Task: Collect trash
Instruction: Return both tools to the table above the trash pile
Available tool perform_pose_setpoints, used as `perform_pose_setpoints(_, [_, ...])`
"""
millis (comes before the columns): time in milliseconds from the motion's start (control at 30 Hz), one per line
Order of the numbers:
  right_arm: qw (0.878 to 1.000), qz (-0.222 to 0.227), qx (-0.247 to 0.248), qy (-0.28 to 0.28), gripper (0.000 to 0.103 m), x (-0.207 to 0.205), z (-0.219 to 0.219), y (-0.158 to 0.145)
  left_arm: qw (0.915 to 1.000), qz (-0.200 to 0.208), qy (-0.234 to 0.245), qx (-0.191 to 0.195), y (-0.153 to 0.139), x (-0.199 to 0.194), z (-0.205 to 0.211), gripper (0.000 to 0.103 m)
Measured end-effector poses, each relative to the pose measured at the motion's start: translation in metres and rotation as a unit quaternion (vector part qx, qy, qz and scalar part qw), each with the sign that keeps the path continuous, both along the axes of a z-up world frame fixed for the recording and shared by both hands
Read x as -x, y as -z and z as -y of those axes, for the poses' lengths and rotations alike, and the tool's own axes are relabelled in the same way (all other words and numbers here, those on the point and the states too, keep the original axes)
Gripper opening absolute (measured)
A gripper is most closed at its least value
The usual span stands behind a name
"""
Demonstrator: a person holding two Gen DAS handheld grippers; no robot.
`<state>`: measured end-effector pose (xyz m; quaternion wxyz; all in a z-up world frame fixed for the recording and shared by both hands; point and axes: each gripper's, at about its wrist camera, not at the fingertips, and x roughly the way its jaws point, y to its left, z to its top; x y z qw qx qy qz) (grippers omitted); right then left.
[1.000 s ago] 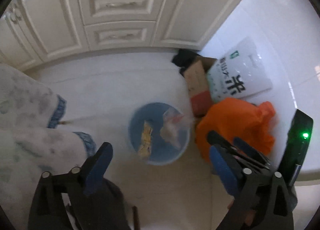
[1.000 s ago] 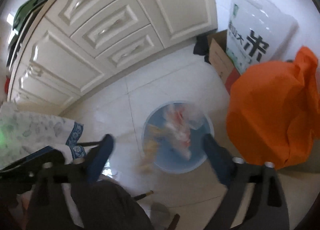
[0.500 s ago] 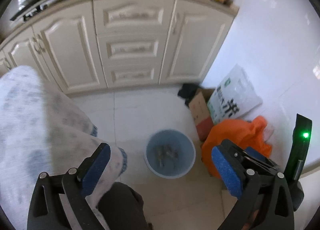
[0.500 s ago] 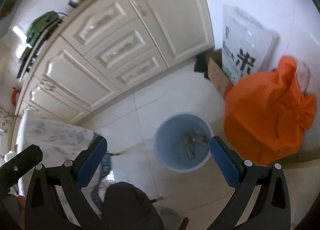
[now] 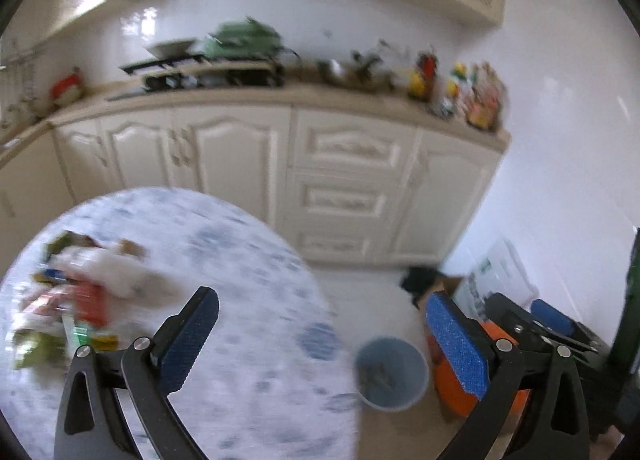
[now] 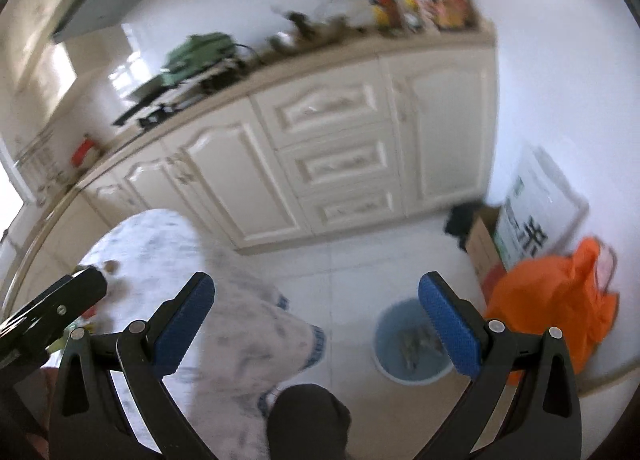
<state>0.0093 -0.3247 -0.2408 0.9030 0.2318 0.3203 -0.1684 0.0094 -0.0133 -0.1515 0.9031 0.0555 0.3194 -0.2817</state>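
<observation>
The white plastic sack (image 6: 536, 207) leaning on the wall beyond the round pale-blue plastic bin (image 6: 410, 344) carries a green logo and large dark Chinese characters; blur keeps them from being read with certainty. Between sack and bin stands a brown cardboard box (image 6: 482, 244), and just beside the bin on that side slumps a crumpled orange plastic bag (image 6: 552, 292).

The bin sits on the white tiled floor (image 6: 360, 268), with open floor between it and the cream cabinet fronts (image 6: 336, 163). On the bin's other side the round bench with a blue-and-white patterned cloth (image 5: 248, 260) has its edge near the bin; the cloth hangs over that edge. Crumpled wrappers and paper trash (image 5: 76, 300) lie on the bench top, well apart from the bin, and some scraps lie inside the bin.

The left gripper (image 5: 320, 336) stands spread wide and empty above the bench edge, its jaws having just finished opening. The right gripper (image 6: 316, 320) tilts downward over floor and bin, also wide apart, gripping nothing.
</observation>
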Motion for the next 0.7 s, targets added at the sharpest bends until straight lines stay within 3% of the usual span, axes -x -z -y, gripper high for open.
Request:
perform_pose_setpoints(233, [0.995,0.052,0.049,-0.069,0.103,-0.021,-0.079,-0.057,0.9954,0.063,-0.063,0.035,-0.018,0.050,-0.098,0.102])
perform_pose_setpoints(433, [0.985,0.091,0.084,-0.119,0.103,-0.032,-0.141,-0.092,0.9847,0.108,-0.127,0.050,-0.021,0.109,-0.175,0.102])
perform_pose_setpoints(700, [0.970,0.127,0.107,-0.176,0.103,-0.035,-0.201,-0.114,0.9686,0.146,-0.195,0.048,-0.003,0.177,-0.222,0.102])
